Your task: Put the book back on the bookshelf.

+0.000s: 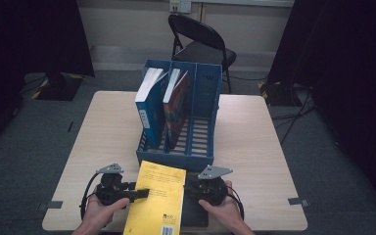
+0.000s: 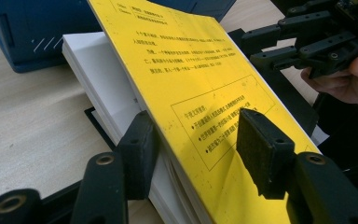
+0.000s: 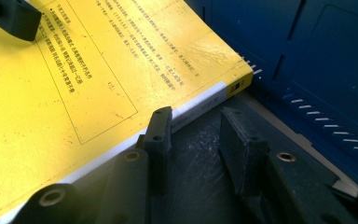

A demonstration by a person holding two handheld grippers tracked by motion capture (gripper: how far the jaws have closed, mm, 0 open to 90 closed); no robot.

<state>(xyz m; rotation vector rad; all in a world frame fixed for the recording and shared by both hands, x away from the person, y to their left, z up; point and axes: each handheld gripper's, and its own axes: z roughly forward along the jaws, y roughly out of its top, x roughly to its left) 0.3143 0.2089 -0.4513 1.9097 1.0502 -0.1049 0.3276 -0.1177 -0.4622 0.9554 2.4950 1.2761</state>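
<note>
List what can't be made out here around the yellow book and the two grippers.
- Yellow book: near end cut off by the bottom edge, high view.
- Its printed text: too small, high view.
- Left gripper: one jaw under the page edges, one over the cover; whether the pads press is unclear.
- Right gripper: jaws beside the spine, open.
- Dark mat: mostly hidden beneath the book.

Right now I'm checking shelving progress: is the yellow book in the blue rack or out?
Out. The yellow book lies on the table in front of the blue rack.
</note>
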